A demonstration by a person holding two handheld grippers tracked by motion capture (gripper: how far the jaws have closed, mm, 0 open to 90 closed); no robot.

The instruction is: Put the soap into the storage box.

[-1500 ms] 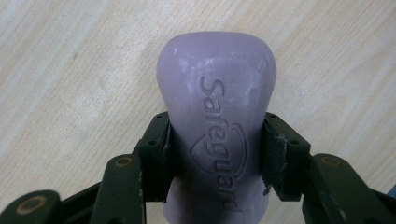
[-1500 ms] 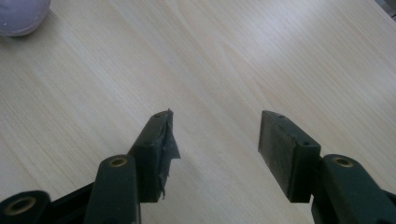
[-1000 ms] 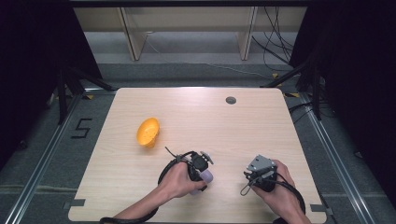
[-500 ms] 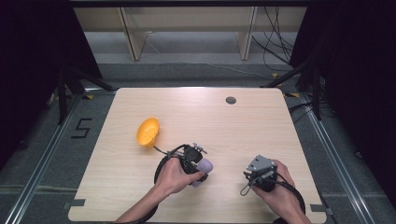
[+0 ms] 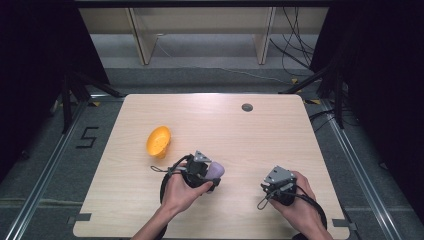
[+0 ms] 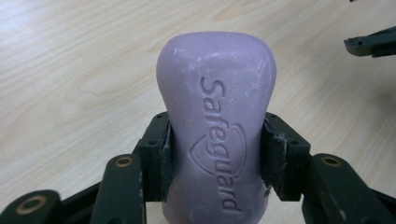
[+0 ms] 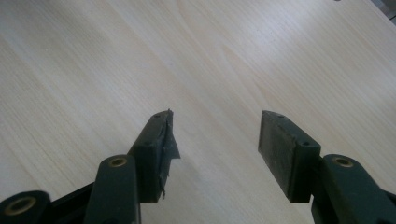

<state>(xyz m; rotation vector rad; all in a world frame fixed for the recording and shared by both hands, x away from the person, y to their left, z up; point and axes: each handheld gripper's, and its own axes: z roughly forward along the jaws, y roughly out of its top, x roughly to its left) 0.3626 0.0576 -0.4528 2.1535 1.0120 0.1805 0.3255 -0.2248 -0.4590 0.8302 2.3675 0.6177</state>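
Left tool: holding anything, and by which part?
Yes: the left tool clamps the purple soap bar across its narrow waist, one jaw on each side.

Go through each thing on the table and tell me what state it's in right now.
Purple soap bar: clamped at its narrow waist, held above the table.
Left tongs: shut on the soap bar.
Right tongs: open, nothing between them.
Orange dish: lying on the table, apart from both tongs.

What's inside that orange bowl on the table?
The orange bowl lies tipped on its side on the table. The visible part of its hollow looks empty; the rest is hidden by its own wall.
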